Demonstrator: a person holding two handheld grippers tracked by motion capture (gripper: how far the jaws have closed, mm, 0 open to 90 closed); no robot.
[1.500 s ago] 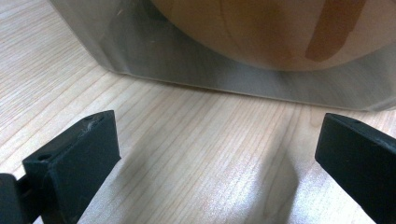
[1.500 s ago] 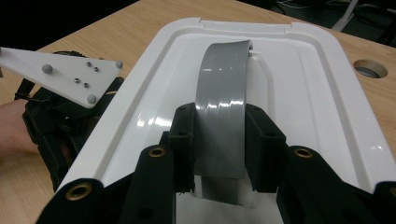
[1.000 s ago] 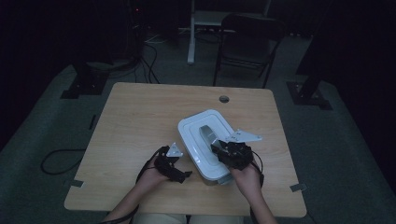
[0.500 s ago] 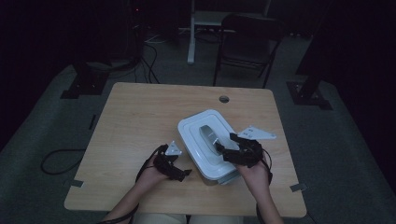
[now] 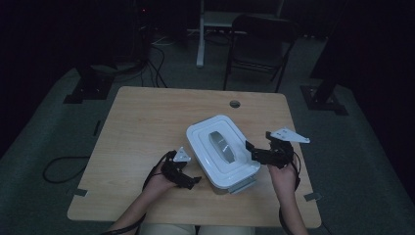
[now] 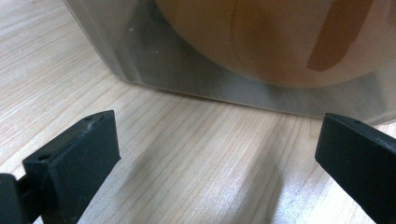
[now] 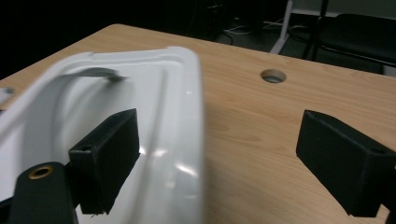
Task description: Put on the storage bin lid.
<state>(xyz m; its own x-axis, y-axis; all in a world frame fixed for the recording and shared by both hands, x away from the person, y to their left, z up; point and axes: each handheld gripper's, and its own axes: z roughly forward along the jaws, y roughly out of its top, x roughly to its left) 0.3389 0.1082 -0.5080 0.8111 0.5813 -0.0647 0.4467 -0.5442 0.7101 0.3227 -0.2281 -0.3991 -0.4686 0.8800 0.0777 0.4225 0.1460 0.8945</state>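
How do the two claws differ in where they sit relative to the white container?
The left claw sits low at the white container's near-left corner, its hand resting on the table. The right claw is at the container's right edge, level with its lid. Both are open, gripping nothing.

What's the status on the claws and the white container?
Left claw open, at container's near-left side. Right claw just opened, nothing between jaws, beside the lid's right edge. White container lidded, flat on table. Nothing in the way.
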